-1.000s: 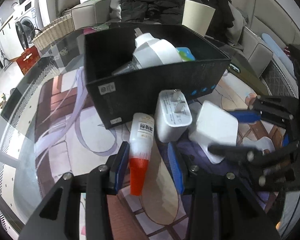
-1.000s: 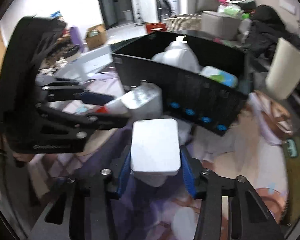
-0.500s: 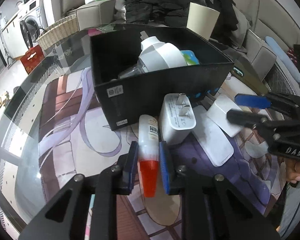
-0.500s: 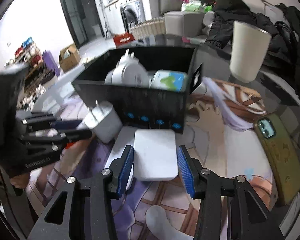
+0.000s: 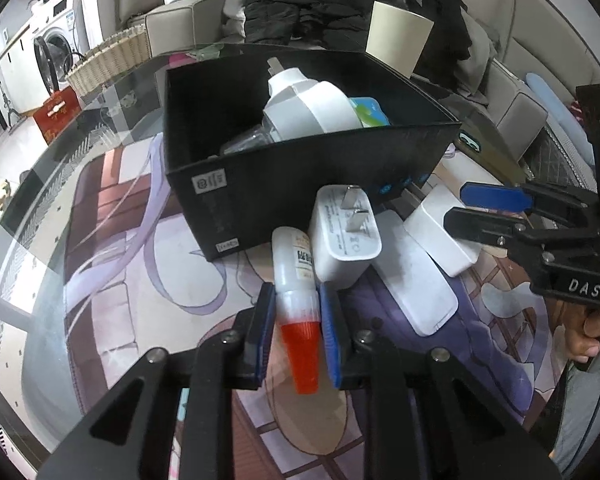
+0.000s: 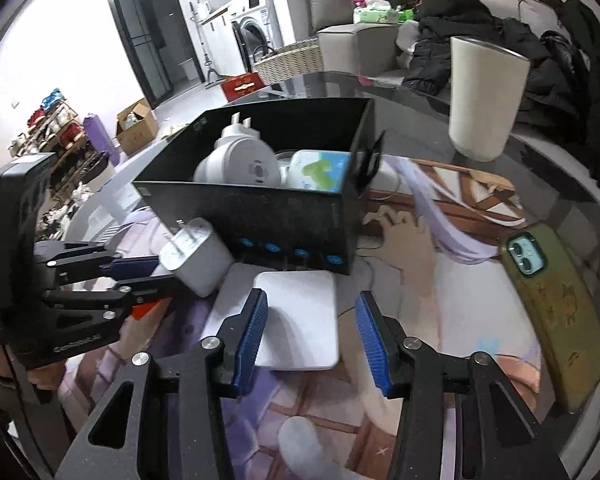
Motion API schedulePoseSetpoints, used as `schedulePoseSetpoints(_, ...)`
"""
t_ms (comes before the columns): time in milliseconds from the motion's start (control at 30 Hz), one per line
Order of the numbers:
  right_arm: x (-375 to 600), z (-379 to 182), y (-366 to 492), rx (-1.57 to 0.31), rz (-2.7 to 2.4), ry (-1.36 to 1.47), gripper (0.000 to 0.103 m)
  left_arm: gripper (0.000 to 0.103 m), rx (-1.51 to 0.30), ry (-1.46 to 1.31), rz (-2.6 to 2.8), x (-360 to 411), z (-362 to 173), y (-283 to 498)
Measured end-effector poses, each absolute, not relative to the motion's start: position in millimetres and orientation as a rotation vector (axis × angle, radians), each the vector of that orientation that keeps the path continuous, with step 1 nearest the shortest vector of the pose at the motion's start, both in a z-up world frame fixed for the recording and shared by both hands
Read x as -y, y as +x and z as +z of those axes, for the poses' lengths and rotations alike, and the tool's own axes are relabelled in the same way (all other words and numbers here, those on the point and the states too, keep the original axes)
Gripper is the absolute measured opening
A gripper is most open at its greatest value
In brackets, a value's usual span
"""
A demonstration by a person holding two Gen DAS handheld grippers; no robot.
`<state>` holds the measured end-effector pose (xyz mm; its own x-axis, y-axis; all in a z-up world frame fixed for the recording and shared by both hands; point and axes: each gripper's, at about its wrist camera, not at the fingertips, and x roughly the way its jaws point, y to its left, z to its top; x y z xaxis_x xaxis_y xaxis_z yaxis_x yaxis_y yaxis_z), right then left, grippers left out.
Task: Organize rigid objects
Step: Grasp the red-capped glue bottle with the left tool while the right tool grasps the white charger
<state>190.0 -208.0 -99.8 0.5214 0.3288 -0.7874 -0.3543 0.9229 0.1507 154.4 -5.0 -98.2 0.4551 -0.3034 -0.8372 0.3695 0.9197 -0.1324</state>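
1. Table (image 6: 540, 184): I work over a glass top with a printed mat beneath it. A black box (image 5: 300, 184) stands on it; the loose items lie in front of the box's near wall.
2. Black box, contents: a large white plug adapter (image 5: 312, 108) lies on top, prongs up. A packet printed in blue and green (image 6: 320, 170) sits beside it, and a clear item lies partly hidden underneath; I cannot identify that one.
3. Outside the box: a flat white block (image 6: 300, 320) rests on another flat white piece, and a white charger (image 5: 346, 236) with bare prongs leans against the box wall. A phone in an olive case (image 6: 556, 312) and a beige cup (image 6: 484, 100) stand well apart to the right.
4. Left tool (image 5: 298, 318): pressed together on a small white bottle with an orange cap (image 5: 296, 280), gripping it just above the cap. The bottle lies just in front of the box, touching the charger.
5. Right tool (image 6: 312, 332): spread, its jaws having just widened. The flat white block lies between the jaws, touching the left one only; I judge it not gripped.
6. Step in hand: I judge this to be the pick-up of the bottle for stowing.
7. Next move: lift the bottle clear of the charger, carry it over the near wall and release it into free space beside the adapter.
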Motion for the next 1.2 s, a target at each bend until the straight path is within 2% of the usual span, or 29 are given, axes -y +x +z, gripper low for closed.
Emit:
schedulePoseSetpoints(133,207.1,-117.0,193.8,-1.031,0.429,0.035,0.051,0.023,-1.014,0.081,-0.412,6.2,-98.6,152.6)
schedulePoseSetpoints(467,194.2,-106.4,181.8,-0.933,0.363,-0.136,0.046,0.023,-1.012,0.079,-0.404,6.9,-98.4,151.7)
schedulePoseSetpoints(667,198.9,-93.0,177.5,-0.918,0.425,-0.060,0.051,0.024,-1.014,0.073,-0.409,6.9,-98.1,152.5)
schedulePoseSetpoints(1200,204.1,-108.7,187.4,-0.970,0.425,0.002,0.051,0.027,-1.014,0.079,-0.414,10.5,-99.0,151.7)
